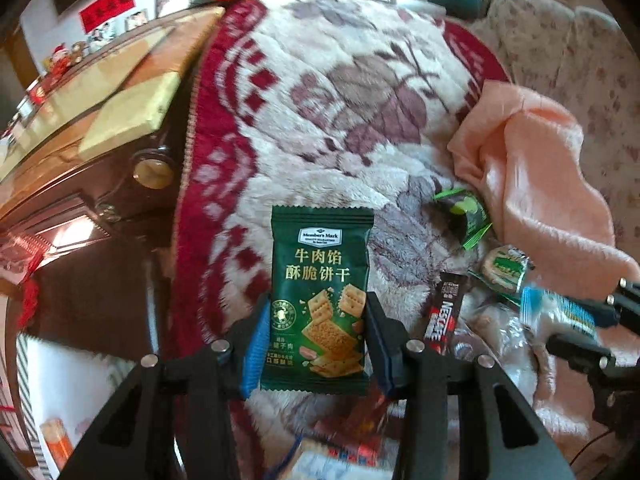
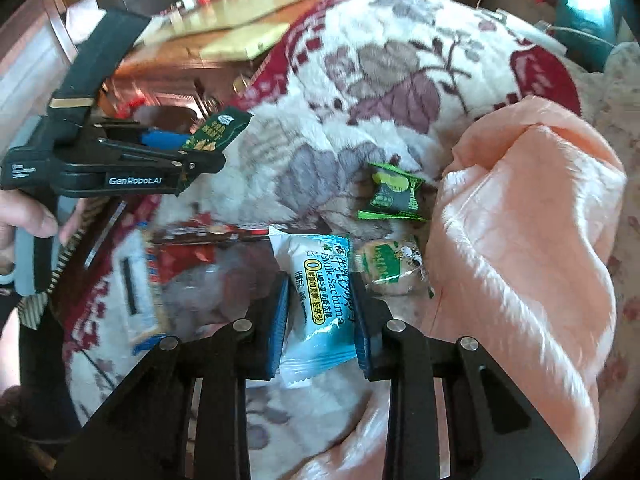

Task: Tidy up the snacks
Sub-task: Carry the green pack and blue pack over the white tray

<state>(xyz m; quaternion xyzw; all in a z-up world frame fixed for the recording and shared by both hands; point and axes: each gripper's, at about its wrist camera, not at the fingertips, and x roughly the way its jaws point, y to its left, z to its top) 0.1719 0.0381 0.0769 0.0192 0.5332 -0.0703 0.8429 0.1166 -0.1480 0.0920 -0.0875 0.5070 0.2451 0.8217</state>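
Left wrist view — left tongs (image 1: 316,340) pinch green cracker packet (image 1: 320,292); right tongs (image 2: 320,308) pinch blue sachima packet (image 2: 316,300).

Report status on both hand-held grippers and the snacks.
Left hand-held gripper shut on green cracker packet. Right hand-held gripper shut on blue sachima packet. More snacks on floral blanket; pink cloth alongside.

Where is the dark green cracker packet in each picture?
Left wrist view: the dark green cracker packet stands low in the centre, pinched by the left gripper.
Right wrist view: the same packet is upper left, small and side-on, in that gripper.
Shared landmark: the peach cloth on the right in both.
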